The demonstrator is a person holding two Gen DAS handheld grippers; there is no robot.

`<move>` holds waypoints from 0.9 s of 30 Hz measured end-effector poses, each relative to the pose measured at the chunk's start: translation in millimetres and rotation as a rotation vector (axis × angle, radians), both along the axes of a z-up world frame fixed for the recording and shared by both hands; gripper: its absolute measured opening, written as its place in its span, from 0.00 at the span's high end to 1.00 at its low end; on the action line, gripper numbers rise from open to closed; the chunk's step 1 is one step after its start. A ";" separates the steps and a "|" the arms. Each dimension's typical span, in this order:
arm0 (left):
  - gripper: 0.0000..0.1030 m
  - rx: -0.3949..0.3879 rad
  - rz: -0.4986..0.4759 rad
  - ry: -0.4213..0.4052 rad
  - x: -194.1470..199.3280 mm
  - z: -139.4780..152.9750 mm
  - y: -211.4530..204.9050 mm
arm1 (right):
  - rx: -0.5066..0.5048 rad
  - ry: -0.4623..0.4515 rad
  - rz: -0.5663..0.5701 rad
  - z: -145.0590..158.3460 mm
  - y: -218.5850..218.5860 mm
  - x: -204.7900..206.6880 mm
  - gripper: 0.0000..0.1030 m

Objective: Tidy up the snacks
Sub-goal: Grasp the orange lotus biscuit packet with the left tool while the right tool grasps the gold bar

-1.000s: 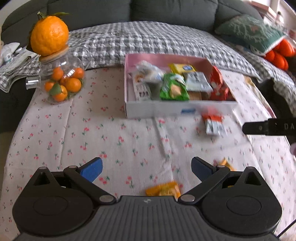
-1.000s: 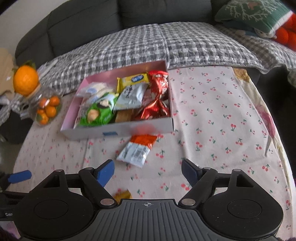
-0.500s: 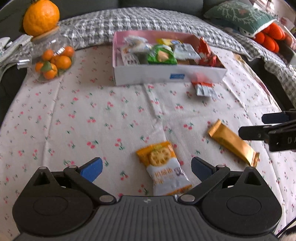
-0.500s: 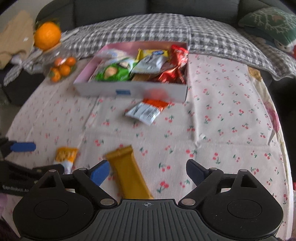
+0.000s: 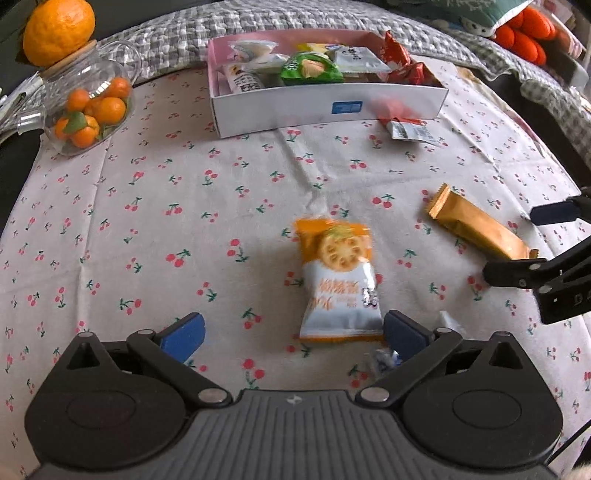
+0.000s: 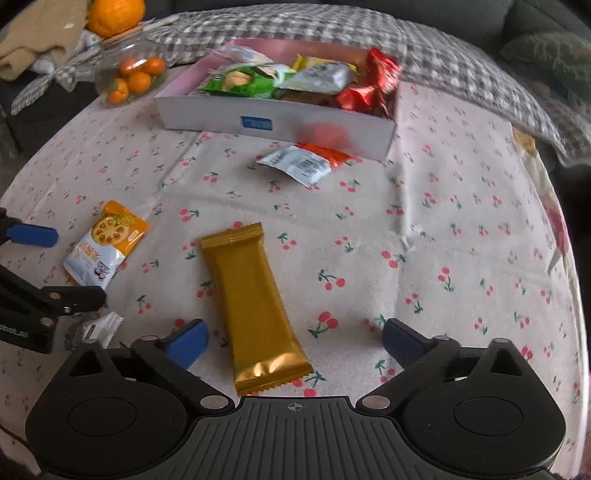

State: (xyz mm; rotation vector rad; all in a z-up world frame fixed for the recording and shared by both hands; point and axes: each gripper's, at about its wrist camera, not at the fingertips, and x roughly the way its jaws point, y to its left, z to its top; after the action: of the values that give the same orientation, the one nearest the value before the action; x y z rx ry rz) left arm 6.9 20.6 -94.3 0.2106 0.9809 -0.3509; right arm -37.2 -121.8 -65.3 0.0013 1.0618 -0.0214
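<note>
Snacks lie in two groups on a cloth-covered table: several packed in a shallow rectangular cardboard box at the far side, white outside and pink inside, and others loose on the tablecloth, a pale, slightly creased fabric printed with small red cherries. In the box sit a glossy green pouch, a white pillow pack and crinkled red foil wrappers. Just in front of the box's right corner lies a flat white-and-orange sachet.

The left gripper hangs low over the cloth with its blue-padded fingers spread wide. Between them, close to the right pad, lies an orange-and-white biscuit packet, puffed and shiny, printed with a round, holed cracker. A small crumpled clear-and-white wrapper lies near the gripper's right side.

The right gripper is likewise opened wide, holding nothing. A long gold foil bar, smooth and metallic with crimped saw-tooth ends, lies lengthwise between its fingers, nearer the left one, its near end by the gripper body.

At the far left stands a rounded clear glass jar holding small oranges, with a large dimpled orange resting on its wooden lid. Beyond the table is a grey-and-white checked quilted blanket.
</note>
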 end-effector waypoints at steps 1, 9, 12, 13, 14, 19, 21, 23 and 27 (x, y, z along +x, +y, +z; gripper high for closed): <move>0.00 0.000 -0.003 -0.007 0.7 -0.1 1.6 | 0.018 -0.008 -0.012 -1.1 -3.1 -0.8 0.00; 0.00 -0.037 -0.057 -0.074 2.5 -2.8 6.2 | 0.009 -0.120 -0.005 -6.0 -2.5 -15.1 0.00; 0.00 -0.048 -0.068 -0.099 0.7 -4.0 6.6 | 0.010 -0.149 0.004 -7.0 -3.1 -18.5 0.00; 0.00 -0.049 -0.066 -0.101 0.6 -4.0 6.3 | 0.011 -0.159 0.010 -7.5 -3.4 -19.5 0.00; 0.00 -0.051 -0.063 -0.104 0.8 -4.0 5.8 | 0.011 -0.166 0.016 -7.9 -3.8 -20.1 0.00; 0.00 -0.060 -0.087 -0.155 -3.2 -5.8 4.0 | 0.007 -0.171 0.036 -8.0 -3.8 -19.5 0.00; 0.00 -0.063 -0.114 -0.164 -3.6 -5.8 2.8 | 0.004 -0.167 0.040 -7.8 -3.5 -18.8 0.00; 0.01 -0.072 -0.132 -0.158 -2.4 -5.4 1.8 | 0.000 -0.158 0.042 -7.1 -3.0 -17.0 0.00; 0.15 -0.084 -0.163 -0.156 -2.8 -2.8 -2.7 | -0.033 -0.166 0.080 -5.9 1.1 -16.5 0.00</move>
State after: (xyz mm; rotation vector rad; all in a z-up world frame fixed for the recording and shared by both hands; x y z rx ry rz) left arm 4.1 17.8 -97.1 0.2389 0.7958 -0.5164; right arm -53.7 -120.6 -71.2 -0.0676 0.8952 0.0330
